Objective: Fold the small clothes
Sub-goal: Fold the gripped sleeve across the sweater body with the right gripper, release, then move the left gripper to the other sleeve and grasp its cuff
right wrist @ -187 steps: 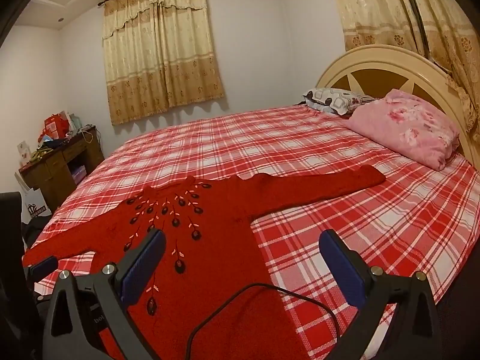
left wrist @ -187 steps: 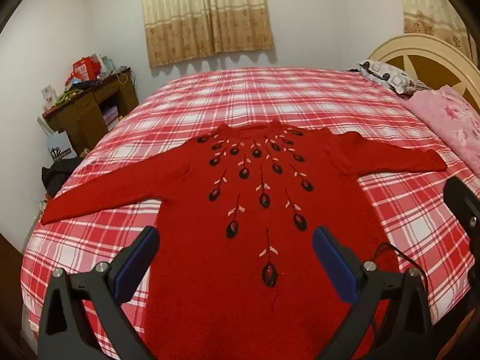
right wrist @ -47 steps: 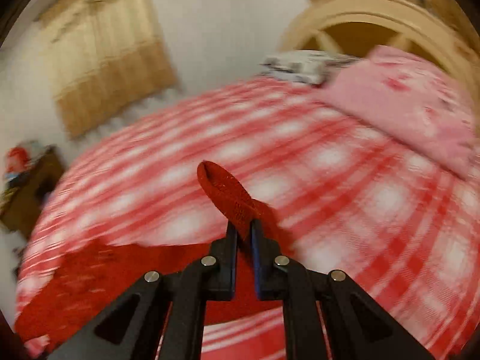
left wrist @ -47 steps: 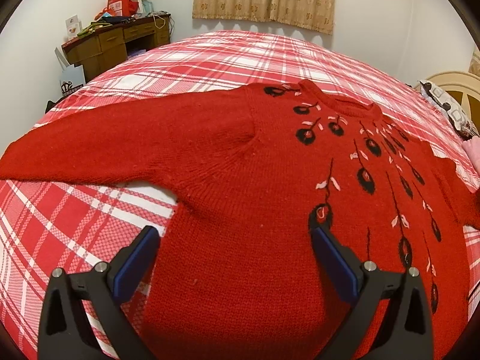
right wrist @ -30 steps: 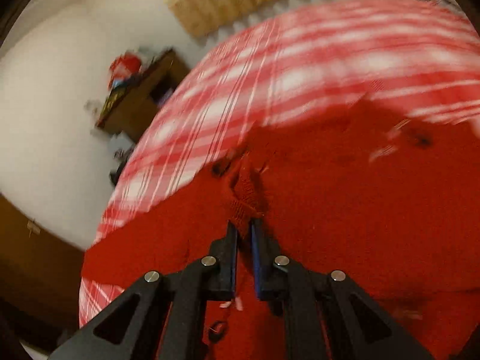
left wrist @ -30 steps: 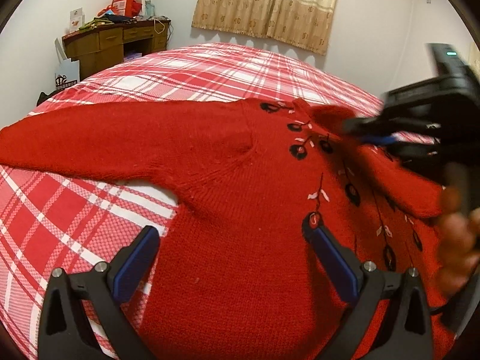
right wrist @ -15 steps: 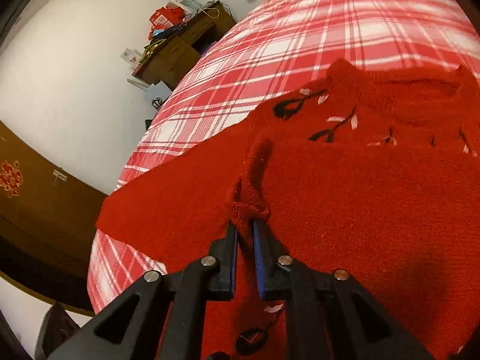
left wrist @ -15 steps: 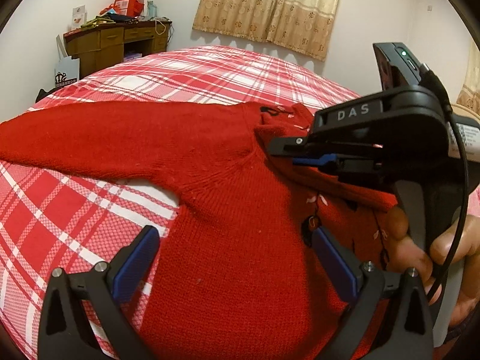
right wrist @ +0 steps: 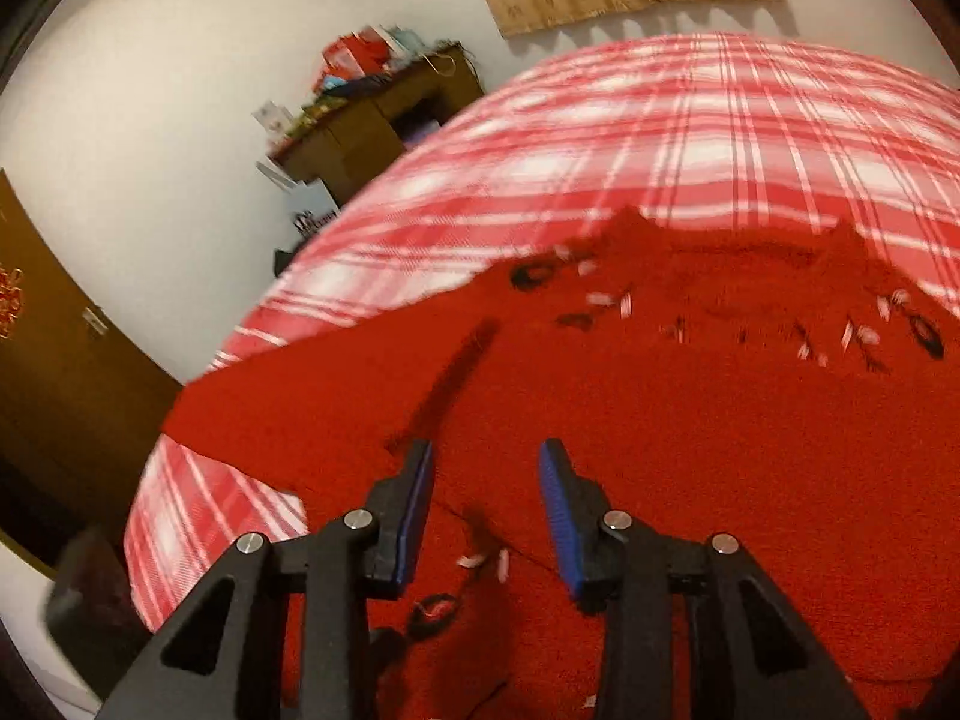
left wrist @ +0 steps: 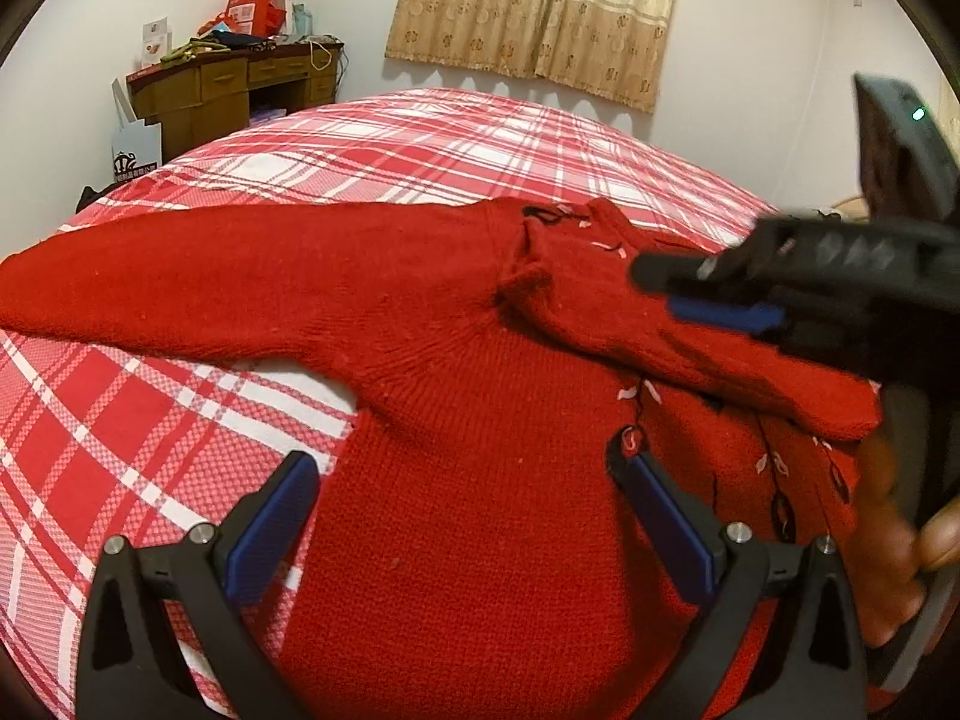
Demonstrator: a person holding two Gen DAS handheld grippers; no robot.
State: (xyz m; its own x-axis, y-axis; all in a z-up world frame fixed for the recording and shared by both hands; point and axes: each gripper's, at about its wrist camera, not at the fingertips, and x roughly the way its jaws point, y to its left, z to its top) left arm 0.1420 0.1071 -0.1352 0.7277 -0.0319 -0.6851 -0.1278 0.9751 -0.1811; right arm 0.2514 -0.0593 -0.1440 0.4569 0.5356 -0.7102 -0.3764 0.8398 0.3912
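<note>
White walls (left wrist: 750, 48) enclose the room. A beige patterned curtain (left wrist: 534, 12) hangs on the far wall. A bed (left wrist: 420, 144) covered in a red-and-white plaid sheet fills most of the view. In the corner stands a dark wooden desk (left wrist: 234, 90) with drawers, piled with red boxes and papers; a white paper bag (left wrist: 135, 147) leans beside it. From the right wrist view, a brown wooden door (right wrist: 54, 372) shows at the left.

Right gripper (right wrist: 486, 471) fingers just opened, empty; left gripper (left wrist: 465, 495) spread wide.
</note>
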